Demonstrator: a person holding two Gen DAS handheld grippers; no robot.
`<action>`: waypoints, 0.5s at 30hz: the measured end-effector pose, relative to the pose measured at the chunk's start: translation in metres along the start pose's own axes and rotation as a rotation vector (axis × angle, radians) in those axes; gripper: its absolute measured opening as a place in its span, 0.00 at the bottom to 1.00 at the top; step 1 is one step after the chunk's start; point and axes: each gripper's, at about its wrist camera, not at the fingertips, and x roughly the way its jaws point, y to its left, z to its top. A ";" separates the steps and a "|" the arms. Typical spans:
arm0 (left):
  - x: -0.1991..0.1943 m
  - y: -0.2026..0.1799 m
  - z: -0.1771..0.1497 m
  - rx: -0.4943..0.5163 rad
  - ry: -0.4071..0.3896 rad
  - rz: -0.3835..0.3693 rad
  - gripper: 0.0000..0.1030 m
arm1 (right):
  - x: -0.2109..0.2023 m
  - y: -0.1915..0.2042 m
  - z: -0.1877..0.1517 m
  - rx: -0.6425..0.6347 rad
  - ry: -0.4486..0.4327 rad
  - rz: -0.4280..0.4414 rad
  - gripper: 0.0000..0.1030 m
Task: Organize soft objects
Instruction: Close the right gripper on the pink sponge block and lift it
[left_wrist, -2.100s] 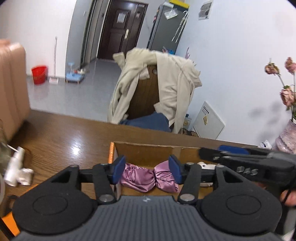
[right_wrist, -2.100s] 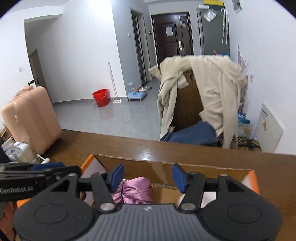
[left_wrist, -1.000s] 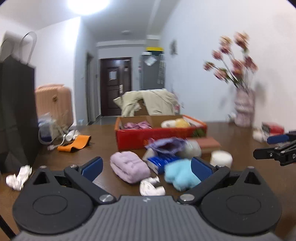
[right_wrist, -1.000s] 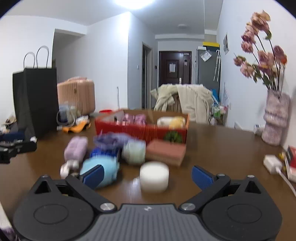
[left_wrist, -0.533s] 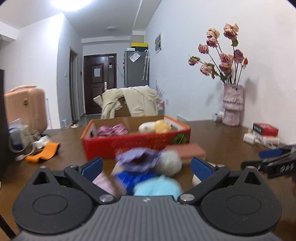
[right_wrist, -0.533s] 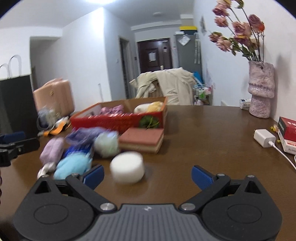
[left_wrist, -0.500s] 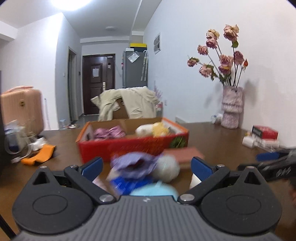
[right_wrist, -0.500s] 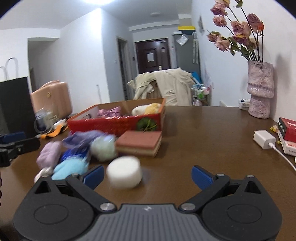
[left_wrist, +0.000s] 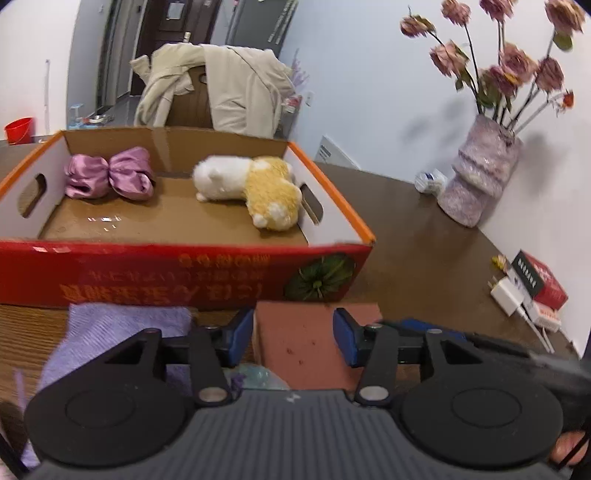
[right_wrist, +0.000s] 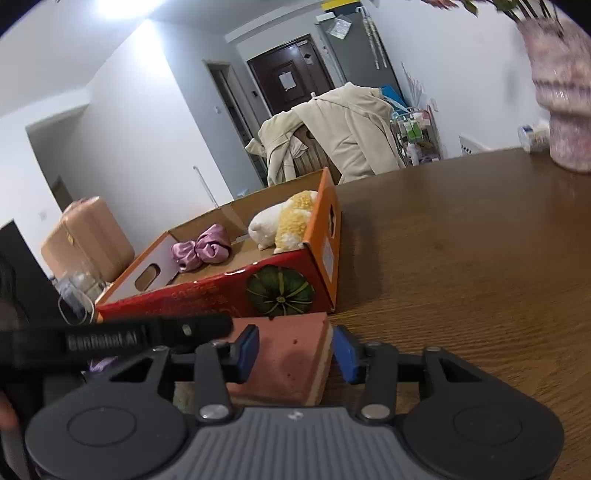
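A reddish-pink sponge block (left_wrist: 300, 339) lies on the table in front of the red cardboard box (left_wrist: 177, 273). My left gripper (left_wrist: 293, 338) straddles it, blue pads close against its sides. My right gripper (right_wrist: 295, 350) straddles the same sponge (right_wrist: 291, 354) from the other side, pads at its edges. The box holds a purple satin scrunchie (left_wrist: 109, 176) and a white-and-yellow plush toy (left_wrist: 251, 186); both show in the right wrist view too, the scrunchie (right_wrist: 201, 252) left of the plush (right_wrist: 286, 225). A lilac cloth (left_wrist: 110, 332) lies left of the sponge.
A pink vase of dried flowers (left_wrist: 480, 181) stands at the table's right. A red packet (left_wrist: 539, 284) and a white charger (left_wrist: 508, 295) lie near the right edge. A chair draped with a beige coat (left_wrist: 221, 92) stands behind the box.
Both grippers have moved forward and down to the sponge block and narrowed around it. Half a second ago both were wide open and further back from the pile.
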 end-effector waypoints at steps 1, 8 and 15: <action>0.003 0.001 -0.003 0.010 0.004 -0.008 0.49 | 0.001 -0.002 -0.003 0.007 -0.003 -0.006 0.38; 0.009 0.006 -0.008 -0.011 0.026 -0.070 0.49 | 0.010 -0.027 -0.012 0.114 0.005 0.037 0.31; 0.008 0.010 -0.008 -0.033 0.012 -0.079 0.45 | 0.014 -0.035 -0.015 0.180 0.005 0.079 0.29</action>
